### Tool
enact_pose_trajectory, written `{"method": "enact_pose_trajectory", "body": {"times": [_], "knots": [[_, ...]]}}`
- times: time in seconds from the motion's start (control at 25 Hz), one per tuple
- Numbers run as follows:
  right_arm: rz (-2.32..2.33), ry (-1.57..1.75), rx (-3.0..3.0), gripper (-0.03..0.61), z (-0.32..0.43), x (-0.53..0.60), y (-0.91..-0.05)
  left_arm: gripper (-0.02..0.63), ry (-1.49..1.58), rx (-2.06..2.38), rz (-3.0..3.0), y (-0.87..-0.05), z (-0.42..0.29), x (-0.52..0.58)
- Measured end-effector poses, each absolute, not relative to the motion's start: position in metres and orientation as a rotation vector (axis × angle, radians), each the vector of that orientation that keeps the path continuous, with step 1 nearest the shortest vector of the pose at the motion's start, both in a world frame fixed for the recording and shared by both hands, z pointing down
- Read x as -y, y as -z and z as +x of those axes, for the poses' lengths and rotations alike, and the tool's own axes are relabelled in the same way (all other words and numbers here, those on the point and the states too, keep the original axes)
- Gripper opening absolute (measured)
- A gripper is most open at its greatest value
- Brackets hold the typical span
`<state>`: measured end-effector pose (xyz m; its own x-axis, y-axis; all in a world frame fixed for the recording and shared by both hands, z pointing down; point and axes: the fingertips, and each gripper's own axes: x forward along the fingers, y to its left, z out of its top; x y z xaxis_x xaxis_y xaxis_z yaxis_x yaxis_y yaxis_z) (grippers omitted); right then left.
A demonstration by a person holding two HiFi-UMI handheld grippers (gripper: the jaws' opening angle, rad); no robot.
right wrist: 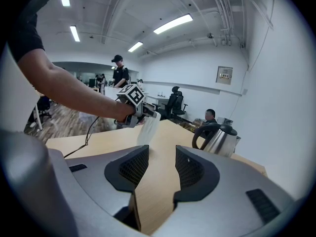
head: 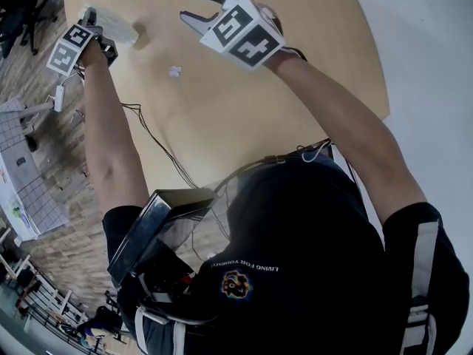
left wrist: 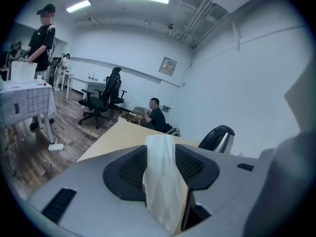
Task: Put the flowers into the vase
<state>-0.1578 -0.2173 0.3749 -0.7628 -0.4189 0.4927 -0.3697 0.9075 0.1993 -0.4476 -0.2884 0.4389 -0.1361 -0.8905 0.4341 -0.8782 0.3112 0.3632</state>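
A white faceted vase [left wrist: 160, 181] stands between the jaws of my left gripper [left wrist: 160, 169], which is shut on it. In the right gripper view the same vase [right wrist: 148, 127] hangs tilted from the left gripper [right wrist: 143, 113] over the far side of the table. From the head view, the vase [head: 118, 26] and left gripper [head: 103, 39] are at the table's top left. My right gripper [head: 194, 4] is open and empty above the tabletop, jaws apart [right wrist: 161, 164]. A small white piece [head: 175, 71], perhaps a flower, lies on the table between the two arms.
The light wooden table [head: 244, 102] has a curved edge. A steel kettle with a black handle [right wrist: 217, 138] stands at its far right. Cables [head: 159, 143] trail over the near left edge. Office chairs [left wrist: 101, 100] and a seated person [left wrist: 155, 115] are beyond the table.
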Motion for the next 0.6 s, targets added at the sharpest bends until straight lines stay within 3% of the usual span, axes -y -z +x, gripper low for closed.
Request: {"method": "enact_pose_trajectory", "body": {"times": [0.6], "knots": [[0.572, 0.125, 2.525, 0.163, -0.149, 0.212, -0.373, 0.182, -0.031, 2.056, 1.630, -0.423, -0.437, 0.284]]}}
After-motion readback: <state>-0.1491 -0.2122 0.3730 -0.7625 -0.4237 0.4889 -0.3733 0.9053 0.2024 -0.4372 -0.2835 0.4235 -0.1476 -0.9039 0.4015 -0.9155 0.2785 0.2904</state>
